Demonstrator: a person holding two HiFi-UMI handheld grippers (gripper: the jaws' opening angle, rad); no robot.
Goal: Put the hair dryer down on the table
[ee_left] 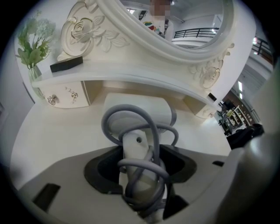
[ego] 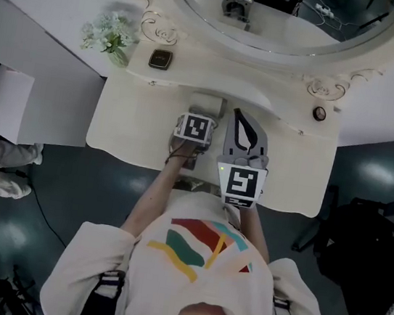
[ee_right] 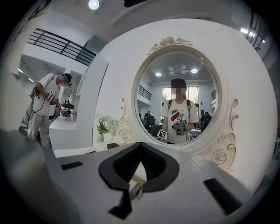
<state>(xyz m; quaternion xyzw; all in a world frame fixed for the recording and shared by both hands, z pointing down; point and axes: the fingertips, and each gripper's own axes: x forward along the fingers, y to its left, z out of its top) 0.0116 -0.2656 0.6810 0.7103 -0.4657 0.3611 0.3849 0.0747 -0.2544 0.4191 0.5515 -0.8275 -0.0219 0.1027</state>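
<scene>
Leaning over a cream table (ego: 124,131) with a carved oval mirror (ego: 274,32), a person in a white shirt with coloured stripes (ego: 201,253) works a gripper in each hand. At far left, on the raised shelf under the mirror, stands a small vase of pale green-and-white flowers (ego: 110,34), with a flat dark rectangular object (ego: 160,59) just beside it.

Left of centre, the left gripper (ee_left: 142,151) points steeply down. Its fingers (ee_left: 103,173) are set wide and closed on the handle of the hair dryer (ee_left: 142,113). The dryer is white or pale cream with a smooth, rounded body, and a small dark dot marks the upper part of the handle. Its grey cord (ee_left: 106,122) is wound in loose loops around the handle and up over the body, so the fingers press on handle and cord together. The body lies low at the back of the table, just in front of the shelf, and appears to rest on the surface, though the contact itself cannot be made out.

Just to the right, the right gripper (ego: 240,115) hovers nearly level, aimed at the mirror, with its fingertips pressed together and nothing between them. At far right, a small round dark knob (ego: 319,113) sits on the shelf.
</scene>
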